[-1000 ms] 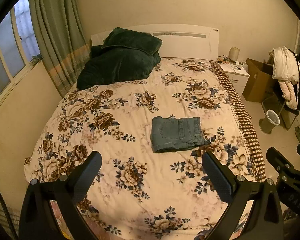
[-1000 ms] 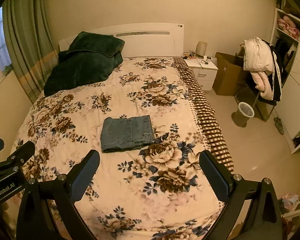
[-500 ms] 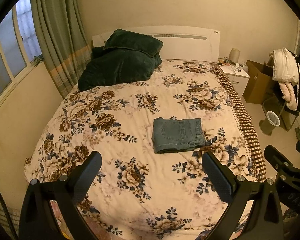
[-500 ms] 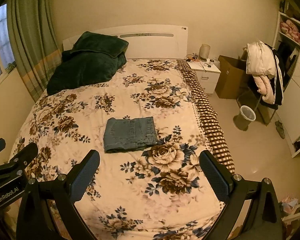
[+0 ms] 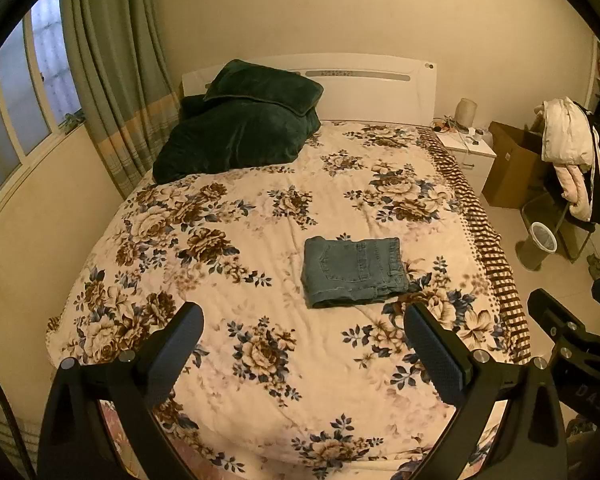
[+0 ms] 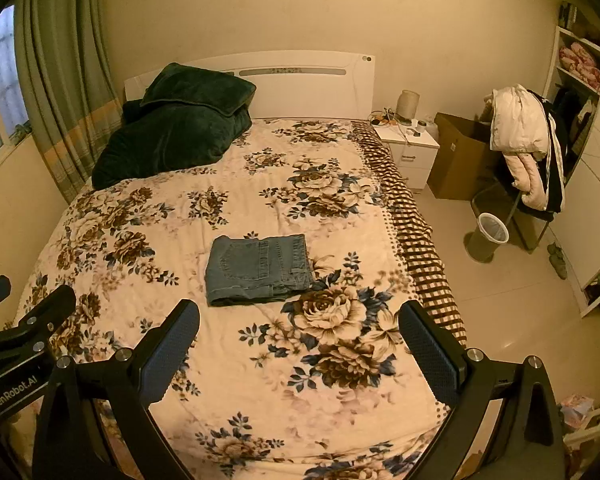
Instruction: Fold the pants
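A wide bed under a cream floral quilt (image 5: 236, 216) fills the room, its white headboard (image 5: 364, 92) against a plain beige wall (image 6: 300, 8). Green pleated curtains (image 5: 112, 92) flank a window (left side). A white nightstand (image 6: 410, 152) stands on pale tiled floor (image 6: 512, 300).

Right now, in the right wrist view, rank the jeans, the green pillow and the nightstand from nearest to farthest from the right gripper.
From the right gripper:
1. Jeans, folded mid-bed, just ahead.
2. Green pillow, far left by the headboard.
3. Nightstand, far right beside the bed.
The pillow and nightstand are too close to call.
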The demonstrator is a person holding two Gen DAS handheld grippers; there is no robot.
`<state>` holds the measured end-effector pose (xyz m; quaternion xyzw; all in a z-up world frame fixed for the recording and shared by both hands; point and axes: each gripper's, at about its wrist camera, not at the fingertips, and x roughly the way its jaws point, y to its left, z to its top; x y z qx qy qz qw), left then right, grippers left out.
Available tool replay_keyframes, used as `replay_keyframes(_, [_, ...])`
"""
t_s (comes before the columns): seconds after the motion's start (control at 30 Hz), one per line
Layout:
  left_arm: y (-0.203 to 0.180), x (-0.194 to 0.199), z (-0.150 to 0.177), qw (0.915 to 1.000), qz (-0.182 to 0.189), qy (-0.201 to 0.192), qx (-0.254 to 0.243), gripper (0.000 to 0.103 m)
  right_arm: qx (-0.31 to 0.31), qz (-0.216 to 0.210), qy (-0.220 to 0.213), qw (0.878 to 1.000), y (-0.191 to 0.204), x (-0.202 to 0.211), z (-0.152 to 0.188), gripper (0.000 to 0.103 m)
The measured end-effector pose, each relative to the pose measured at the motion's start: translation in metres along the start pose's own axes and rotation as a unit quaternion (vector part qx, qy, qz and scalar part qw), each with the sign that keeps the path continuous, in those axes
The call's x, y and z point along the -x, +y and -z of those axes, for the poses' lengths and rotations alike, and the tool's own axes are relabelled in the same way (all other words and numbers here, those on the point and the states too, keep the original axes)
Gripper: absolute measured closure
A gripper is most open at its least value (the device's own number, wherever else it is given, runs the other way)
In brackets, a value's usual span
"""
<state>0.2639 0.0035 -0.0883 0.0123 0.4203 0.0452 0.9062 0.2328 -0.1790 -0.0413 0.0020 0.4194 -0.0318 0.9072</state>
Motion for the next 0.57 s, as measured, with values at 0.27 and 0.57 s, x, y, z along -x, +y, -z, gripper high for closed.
replay_keyframes(0.27, [0.0004,0.0005,0.0018,1.0,-0.001,-0.001,0.002,0.0,0.001,0.0,0.001,1.0,0.0004,-0.0004,-0.0027,0.001])
replay_keyframes(0.57, [-0.0021,-0.0002,-0.0026,1.0,0.006,-0.006,0.002,0.0,0.003,0.001,0.0,1.0,-0.0011,-0.0003,-0.0043,0.001])
